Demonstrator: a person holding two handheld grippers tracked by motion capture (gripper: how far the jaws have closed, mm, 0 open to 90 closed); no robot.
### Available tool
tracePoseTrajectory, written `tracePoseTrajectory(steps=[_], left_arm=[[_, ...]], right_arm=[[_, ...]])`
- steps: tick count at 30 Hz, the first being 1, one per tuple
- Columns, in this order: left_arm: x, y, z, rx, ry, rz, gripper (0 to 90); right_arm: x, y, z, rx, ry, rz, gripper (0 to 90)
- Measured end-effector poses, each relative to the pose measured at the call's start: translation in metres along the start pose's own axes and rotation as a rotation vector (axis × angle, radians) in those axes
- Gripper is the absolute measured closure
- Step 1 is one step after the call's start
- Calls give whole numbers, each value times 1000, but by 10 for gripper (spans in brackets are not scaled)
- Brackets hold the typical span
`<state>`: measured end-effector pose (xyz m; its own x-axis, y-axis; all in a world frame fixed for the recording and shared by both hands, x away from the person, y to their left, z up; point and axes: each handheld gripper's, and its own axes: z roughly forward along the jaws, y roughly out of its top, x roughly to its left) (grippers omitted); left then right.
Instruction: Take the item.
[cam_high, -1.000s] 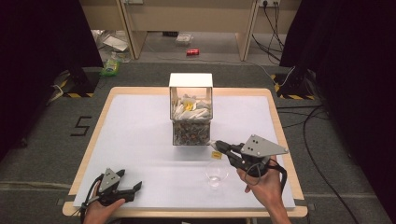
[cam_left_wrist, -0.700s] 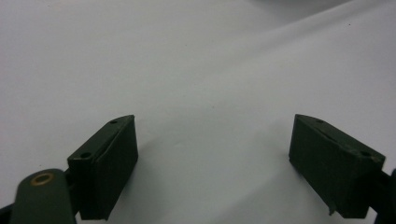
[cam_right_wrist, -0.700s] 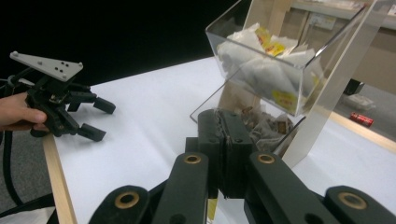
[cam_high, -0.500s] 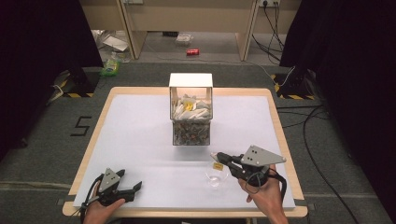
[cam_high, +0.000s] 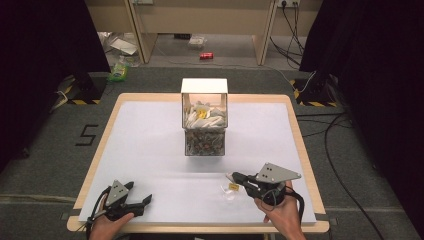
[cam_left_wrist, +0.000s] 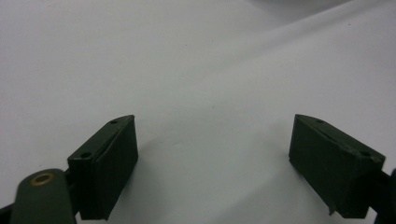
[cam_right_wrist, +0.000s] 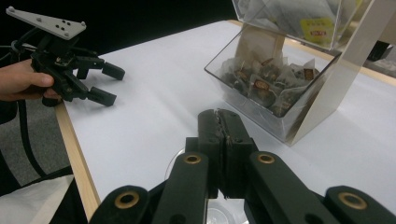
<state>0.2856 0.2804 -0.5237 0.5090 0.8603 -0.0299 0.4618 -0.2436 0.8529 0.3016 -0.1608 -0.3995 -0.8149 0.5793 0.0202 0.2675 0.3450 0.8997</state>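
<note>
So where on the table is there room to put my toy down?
Lots of bare white table lies left of the clear box, up to the wooden edge, and to its right too. In front, it is free between the left gripper and the small cup. It is crowded around that cup, where the right gripper hangs.

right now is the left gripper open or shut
Open. In its own view the left gripper has its two black fingers spread wide apart over bare white table.

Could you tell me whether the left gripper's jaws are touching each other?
Apart: the left gripper view shows the left gripper jaws wide open, bare white table between them.
</note>
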Motion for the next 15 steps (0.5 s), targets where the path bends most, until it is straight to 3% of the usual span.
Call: tracePoseTrajectory(steps=[15], left_arm=[[0, 0, 0, 0, 0, -1, 149]], right_arm=[[-4, -15, 13, 51, 0, 13, 887]])
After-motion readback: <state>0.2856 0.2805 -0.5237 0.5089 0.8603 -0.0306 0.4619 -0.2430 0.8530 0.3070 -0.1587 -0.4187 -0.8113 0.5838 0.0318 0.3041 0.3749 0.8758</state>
